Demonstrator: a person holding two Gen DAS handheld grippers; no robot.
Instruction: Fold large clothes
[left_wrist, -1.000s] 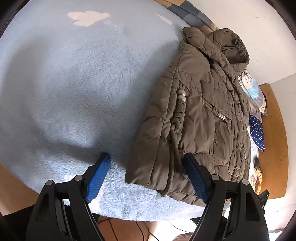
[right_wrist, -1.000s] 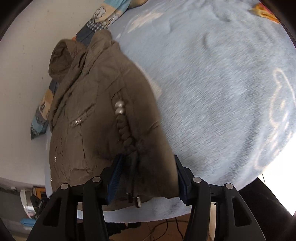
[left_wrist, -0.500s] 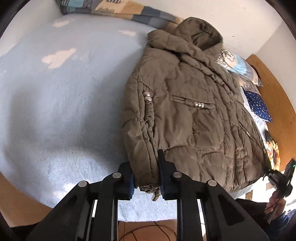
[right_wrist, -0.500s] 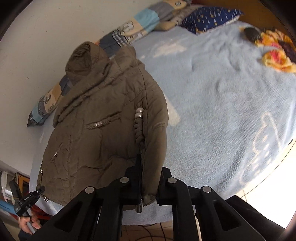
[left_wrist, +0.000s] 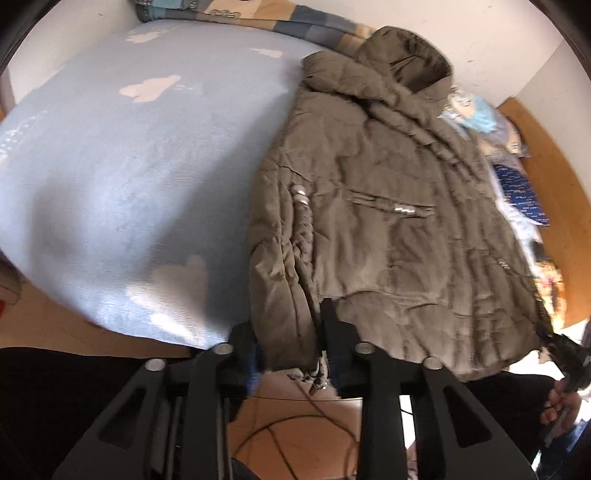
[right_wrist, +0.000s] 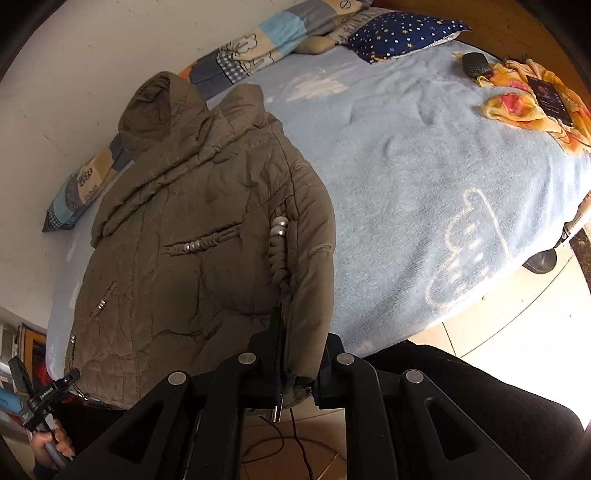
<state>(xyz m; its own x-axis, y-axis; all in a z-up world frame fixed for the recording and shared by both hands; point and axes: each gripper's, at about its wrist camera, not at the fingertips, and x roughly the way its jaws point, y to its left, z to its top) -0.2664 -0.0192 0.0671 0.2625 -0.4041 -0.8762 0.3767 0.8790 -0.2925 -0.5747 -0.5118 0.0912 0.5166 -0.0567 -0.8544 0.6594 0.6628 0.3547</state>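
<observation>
An olive-brown hooded puffer jacket (left_wrist: 388, 229) lies on a light blue fleece blanket (left_wrist: 129, 166), hood toward the wall. It also shows in the right wrist view (right_wrist: 184, 266). My left gripper (left_wrist: 290, 343) is shut on the jacket's bottom hem at one corner, lifted off the bed edge. My right gripper (right_wrist: 299, 365) is shut on the hem at the other corner, a drawcord toggle hanging below it. Each view shows the other gripper, at the hem's far end.
The blue blanket (right_wrist: 424, 177) covers the bed. Patchwork pillows (right_wrist: 258, 40) and a starry navy pillow (right_wrist: 399, 33) lie along the wall. An orange floral cloth (right_wrist: 532, 99) with dark items lies at the far right. Cables lie on the tiled floor (left_wrist: 295, 424) below.
Both grippers went from open around the hem to shut on it, then pulled back and up, raising the jacket's bottom edge past the bed edge.
</observation>
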